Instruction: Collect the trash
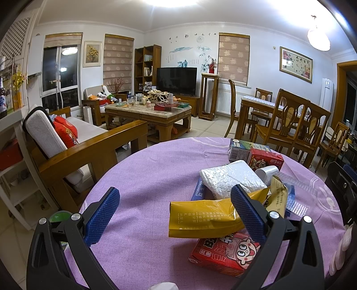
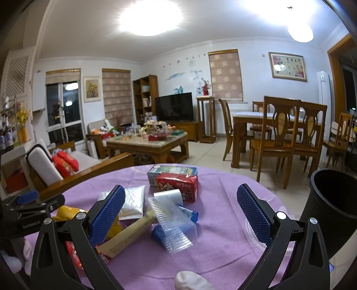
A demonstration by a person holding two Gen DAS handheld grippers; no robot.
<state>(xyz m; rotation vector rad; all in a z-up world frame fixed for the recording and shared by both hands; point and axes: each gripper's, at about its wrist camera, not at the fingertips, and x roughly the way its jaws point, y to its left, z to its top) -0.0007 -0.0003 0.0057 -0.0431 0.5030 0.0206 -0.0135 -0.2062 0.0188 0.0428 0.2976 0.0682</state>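
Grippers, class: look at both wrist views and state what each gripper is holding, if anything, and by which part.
Nothing is held. The left gripper and right gripper are both open above the trash on the purple tablecloth.

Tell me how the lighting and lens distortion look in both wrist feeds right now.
Left wrist view: ceiling light blown out at the top edge, purple tablecloth evenly lit and sharp, fisheye bends the room's edges. Right wrist view: bigger ceiling glare, black bin dark inside, clear plastic tray sharp.
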